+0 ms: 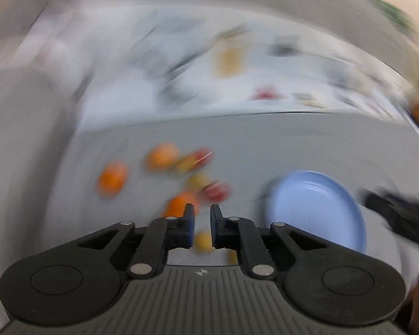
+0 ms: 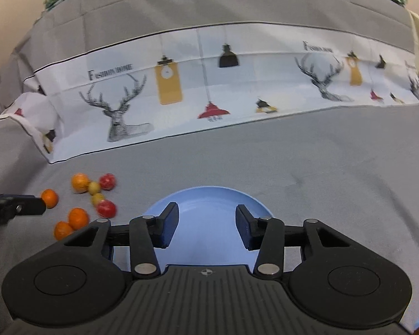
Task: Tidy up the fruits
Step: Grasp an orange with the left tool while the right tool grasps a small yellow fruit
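Gathering stage, barely begun: blue plate [image 2: 209, 201] bare, just ahead of and under the right hand-held gripper [image 2: 206, 223], jaws partway apart with nothing between. Fruits [image 2: 106, 208] loose on the grey cloth [image 2: 293, 167], ahead and to the left of it. Left hand-held gripper [image 1: 202, 215] drawn nearly shut above the cluster, view badly smeared. Small yellow blob [image 1: 204, 240] low between its fingers, held or merely lying beneath, impossible to tell. Next, probably: confirm a grip, carry across to the plate on its right, release gently.

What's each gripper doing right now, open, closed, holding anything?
Left gripper: shut, nothing held.
Right gripper: open and empty, over the blue plate.
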`<state>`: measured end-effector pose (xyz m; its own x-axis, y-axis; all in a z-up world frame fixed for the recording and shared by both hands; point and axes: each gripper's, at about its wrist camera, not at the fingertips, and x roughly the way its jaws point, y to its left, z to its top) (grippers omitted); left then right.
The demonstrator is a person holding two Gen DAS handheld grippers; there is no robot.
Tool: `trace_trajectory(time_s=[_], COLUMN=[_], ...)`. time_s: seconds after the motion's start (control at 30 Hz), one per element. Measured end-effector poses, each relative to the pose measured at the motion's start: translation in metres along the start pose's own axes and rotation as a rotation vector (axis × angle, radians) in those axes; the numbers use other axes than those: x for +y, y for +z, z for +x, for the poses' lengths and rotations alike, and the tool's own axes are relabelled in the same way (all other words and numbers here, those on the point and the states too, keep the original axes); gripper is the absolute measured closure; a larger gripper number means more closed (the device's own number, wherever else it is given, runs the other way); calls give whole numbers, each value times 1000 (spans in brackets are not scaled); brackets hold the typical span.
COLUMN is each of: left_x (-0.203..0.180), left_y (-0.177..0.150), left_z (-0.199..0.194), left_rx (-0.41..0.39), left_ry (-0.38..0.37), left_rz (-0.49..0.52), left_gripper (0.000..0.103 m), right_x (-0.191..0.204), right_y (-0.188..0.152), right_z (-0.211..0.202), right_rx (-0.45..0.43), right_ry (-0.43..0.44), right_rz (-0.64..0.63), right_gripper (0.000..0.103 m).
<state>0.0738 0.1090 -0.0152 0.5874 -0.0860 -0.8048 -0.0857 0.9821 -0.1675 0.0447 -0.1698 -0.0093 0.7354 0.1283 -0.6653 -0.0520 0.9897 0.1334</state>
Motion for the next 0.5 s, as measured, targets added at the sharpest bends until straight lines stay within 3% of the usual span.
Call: trace_trajectory(time_s=[0.07,0.17,0.33,0.4,0.5], left_x=[27,40,36,37,35], left_y=[3,3,5,6,5], left_z=[9,17,35,40,50], left_rx=[29,51,118,128,137], left_ry=[-3,-44,11,19,32], left_rz=[-159,-273,-249,-239,-223], left_gripper=[91,91,78,65,57], right_x=[10,26,59,75,99], right_y=[2,2,0,-4,-13], right_z=[1,6,23,32,49], right_rx=[-3,26,100,132,185], right_ry=[23,105,251,267,274], right_rz=[-26,-56,-118,-146,-204], right_gripper=[61,69,74,74,73])
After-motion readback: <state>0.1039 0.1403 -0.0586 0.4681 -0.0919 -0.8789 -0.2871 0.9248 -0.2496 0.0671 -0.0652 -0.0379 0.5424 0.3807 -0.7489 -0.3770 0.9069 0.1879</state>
